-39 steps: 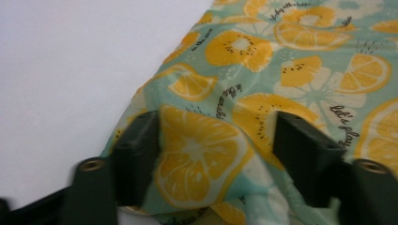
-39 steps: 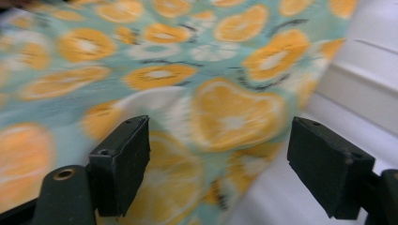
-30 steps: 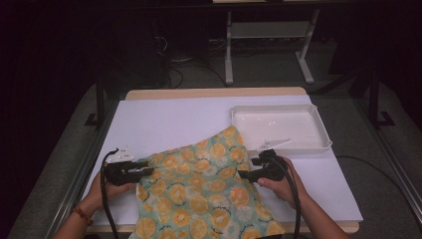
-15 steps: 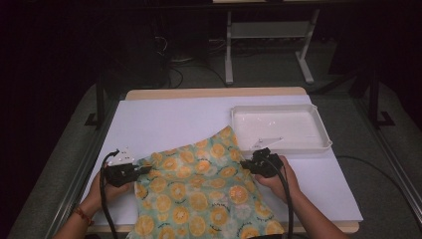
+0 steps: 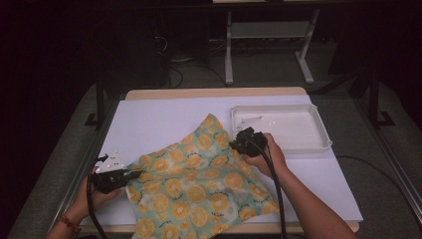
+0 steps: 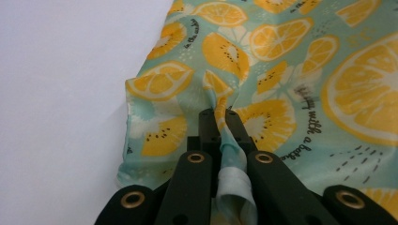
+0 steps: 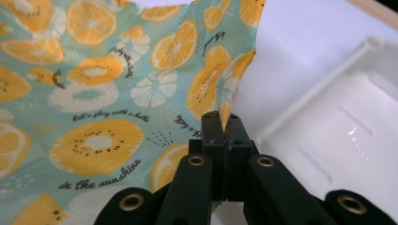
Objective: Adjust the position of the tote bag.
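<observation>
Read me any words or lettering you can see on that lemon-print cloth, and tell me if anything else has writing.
"in the sunshine", on the cloth, near a lemon slice in the right gripper view.
"Let's play with a bottle", on the cloth; small, reading uncertain.
"...with a bottle", beside a lemon slice in the left gripper view; partly blurred.
Other short lines on the cloth: too small to read.
White tray: no writing visible.

A white-topped table (image 5: 149,119) carries an orange-print cloth (image 5: 194,184) and, apparently just beside it, a white tray (image 5: 318,129).

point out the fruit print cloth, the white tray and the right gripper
fruit print cloth (image 5: 194,184), high view, middle of the fabric
white tray (image 5: 318,124), high view, its right wall
right gripper (image 7: 224,123), right gripper view, jaw tips pinching the cloth edge
</observation>
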`<state>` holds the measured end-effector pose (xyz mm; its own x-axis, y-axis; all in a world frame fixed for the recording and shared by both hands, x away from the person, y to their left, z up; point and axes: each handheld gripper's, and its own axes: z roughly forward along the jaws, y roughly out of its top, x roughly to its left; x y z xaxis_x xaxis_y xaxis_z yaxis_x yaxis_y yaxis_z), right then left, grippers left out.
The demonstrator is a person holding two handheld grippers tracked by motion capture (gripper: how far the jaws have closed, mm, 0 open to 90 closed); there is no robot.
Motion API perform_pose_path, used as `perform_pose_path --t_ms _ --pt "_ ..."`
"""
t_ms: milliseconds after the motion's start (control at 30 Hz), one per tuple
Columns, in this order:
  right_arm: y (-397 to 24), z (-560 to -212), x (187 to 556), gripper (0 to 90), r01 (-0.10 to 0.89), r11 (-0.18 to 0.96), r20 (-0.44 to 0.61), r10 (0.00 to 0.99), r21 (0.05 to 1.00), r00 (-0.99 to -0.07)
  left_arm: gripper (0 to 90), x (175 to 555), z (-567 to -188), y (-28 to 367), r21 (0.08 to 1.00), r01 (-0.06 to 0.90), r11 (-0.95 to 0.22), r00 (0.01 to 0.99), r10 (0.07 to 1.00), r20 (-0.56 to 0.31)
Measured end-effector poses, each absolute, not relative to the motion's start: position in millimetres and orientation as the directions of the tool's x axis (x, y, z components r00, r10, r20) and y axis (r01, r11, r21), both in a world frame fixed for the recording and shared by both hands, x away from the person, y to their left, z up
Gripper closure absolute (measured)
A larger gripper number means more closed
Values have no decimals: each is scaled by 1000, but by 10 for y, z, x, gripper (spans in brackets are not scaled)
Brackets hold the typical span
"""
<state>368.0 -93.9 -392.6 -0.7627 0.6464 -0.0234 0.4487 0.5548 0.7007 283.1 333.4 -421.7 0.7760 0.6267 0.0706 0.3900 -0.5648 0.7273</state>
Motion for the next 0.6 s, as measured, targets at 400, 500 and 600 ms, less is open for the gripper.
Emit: perform_pose_path --t_ms 400,500,600 --pt "-556 -3838 4063 900 400 611 -60 593 684 -803 897 2661 -4236 3374 726 385 -570 779 622 76" --pt "-475 -3791 4139 900 392 616 -66 587 683 -807 897 2631 -4243 3338 717 376 -586 790 607 82" --pt "-377 -3759 4203 900 384 623 -71 578 682 -813 897 2596 -4241 3313 713 370 -596 801 593 81"
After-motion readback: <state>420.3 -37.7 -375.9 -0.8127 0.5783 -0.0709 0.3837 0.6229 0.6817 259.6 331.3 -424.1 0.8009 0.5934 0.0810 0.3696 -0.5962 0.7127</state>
